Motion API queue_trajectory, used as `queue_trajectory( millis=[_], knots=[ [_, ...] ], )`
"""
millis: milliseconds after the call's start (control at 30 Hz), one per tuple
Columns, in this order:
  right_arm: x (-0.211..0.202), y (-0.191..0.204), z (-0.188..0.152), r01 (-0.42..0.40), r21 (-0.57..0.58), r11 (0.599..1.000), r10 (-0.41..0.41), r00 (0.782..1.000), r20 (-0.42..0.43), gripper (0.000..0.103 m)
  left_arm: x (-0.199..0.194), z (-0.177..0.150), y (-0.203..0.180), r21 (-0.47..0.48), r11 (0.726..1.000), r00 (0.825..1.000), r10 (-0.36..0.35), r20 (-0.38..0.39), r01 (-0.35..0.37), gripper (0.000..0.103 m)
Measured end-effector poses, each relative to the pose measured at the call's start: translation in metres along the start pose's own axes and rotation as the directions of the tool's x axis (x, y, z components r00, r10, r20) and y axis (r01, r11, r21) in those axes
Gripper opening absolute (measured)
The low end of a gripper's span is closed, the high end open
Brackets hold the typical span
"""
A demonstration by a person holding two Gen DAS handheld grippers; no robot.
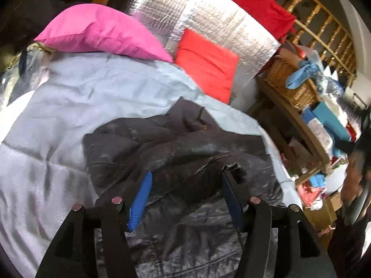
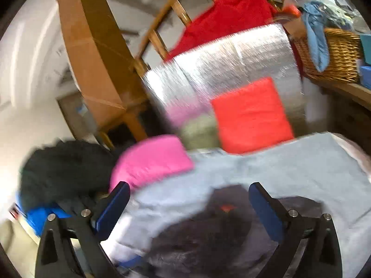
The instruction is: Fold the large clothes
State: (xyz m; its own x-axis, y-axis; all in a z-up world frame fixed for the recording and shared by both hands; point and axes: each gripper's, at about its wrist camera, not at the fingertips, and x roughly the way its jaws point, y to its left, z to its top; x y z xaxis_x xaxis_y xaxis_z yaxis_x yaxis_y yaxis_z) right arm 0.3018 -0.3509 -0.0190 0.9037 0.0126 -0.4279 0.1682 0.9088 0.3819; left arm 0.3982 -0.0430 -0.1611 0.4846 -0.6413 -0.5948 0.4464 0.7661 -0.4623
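Observation:
A dark grey padded jacket (image 1: 176,153) lies crumpled on a light grey sheet (image 1: 69,106) spread over a bed. My left gripper (image 1: 186,180) is open just above the jacket, its blue fingers (image 1: 141,199) straddling a fold of it without pinching it. In the blurred right wrist view the jacket (image 2: 208,229) shows low in the frame on the sheet (image 2: 301,166). My right gripper (image 2: 189,192) is open and empty above it.
A pink pillow (image 1: 99,32) and a red cushion (image 1: 206,64) lie at the head of the bed against a silver foil panel (image 1: 208,14). A wooden shelf with a wicker basket (image 1: 292,85) and boxes stands to the right. A dark fluffy item (image 2: 62,171) sits at left.

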Motion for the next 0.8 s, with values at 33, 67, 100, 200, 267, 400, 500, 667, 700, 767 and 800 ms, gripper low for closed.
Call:
queue_trajectory(
  millis=[33, 67, 100, 200, 267, 400, 500, 667, 700, 767, 800],
  knots=[
    [0.006, -0.020, -0.012, 0.029, 0.023, 0.999, -0.028, 0.999, -0.036, 0.103, 0.000, -0.001, -0.001, 0.005, 1.000, 1.000, 0.005, -0.001, -0.005, 0.069],
    [0.015, -0.044, -0.028, 0.036, 0.059, 0.998, -0.031, 0.995, -0.091, 0.101, 0.000, -0.002, -0.003, 0.013, 1.000, 1.000, 0.013, -0.001, -0.013, 0.069],
    [0.019, -0.061, -0.038, 0.027, 0.088, 0.996, -0.016, 0.992, -0.125, 0.098, 0.000, -0.003, -0.005, 0.023, 0.999, 1.000, 0.022, 0.001, -0.022, 0.069],
    [0.053, -0.116, -0.082, -0.031, 0.275, 0.961, 0.108, 0.956, -0.272, 0.068, 0.003, -0.003, -0.010, 0.049, 0.997, 0.999, 0.055, 0.003, -0.055, 0.069],
    [0.071, -0.135, -0.106, -0.063, 0.379, 0.923, 0.190, 0.932, -0.308, 0.064, 0.002, -0.001, -0.007, 0.042, 0.995, 0.996, 0.084, 0.019, -0.085, 0.069],
    [0.104, -0.152, -0.149, -0.164, 0.612, 0.774, 0.405, 0.871, -0.278, 0.064, -0.002, 0.004, 0.000, 0.006, 0.993, 0.991, 0.120, 0.060, -0.120, 0.069],
    [0.119, -0.149, -0.163, -0.136, 0.665, 0.735, 0.411, 0.869, -0.276, 0.064, 0.001, 0.006, 0.000, 0.003, 0.992, 0.991, 0.125, 0.055, -0.125, 0.069],
    [0.146, -0.153, -0.167, -0.004, 0.716, 0.698, 0.307, 0.905, -0.294, 0.065, -0.001, 0.007, -0.003, 0.044, 0.985, 0.984, 0.165, 0.073, -0.169, 0.069],
    [0.148, -0.154, -0.166, -0.011, 0.730, 0.683, 0.313, 0.908, -0.279, 0.066, -0.002, 0.007, -0.003, 0.050, 0.983, 0.982, 0.173, 0.077, -0.177, 0.069],
    [0.154, -0.157, -0.163, -0.028, 0.768, 0.640, 0.325, 0.916, -0.237, 0.068, -0.004, 0.007, -0.001, 0.048, 0.981, 0.980, 0.182, 0.083, -0.186, 0.069],
    [0.155, -0.155, -0.158, -0.050, 0.781, 0.622, 0.333, 0.920, -0.207, 0.068, -0.006, 0.007, 0.002, 0.040, 0.981, 0.979, 0.184, 0.087, -0.188, 0.069]
  ],
)
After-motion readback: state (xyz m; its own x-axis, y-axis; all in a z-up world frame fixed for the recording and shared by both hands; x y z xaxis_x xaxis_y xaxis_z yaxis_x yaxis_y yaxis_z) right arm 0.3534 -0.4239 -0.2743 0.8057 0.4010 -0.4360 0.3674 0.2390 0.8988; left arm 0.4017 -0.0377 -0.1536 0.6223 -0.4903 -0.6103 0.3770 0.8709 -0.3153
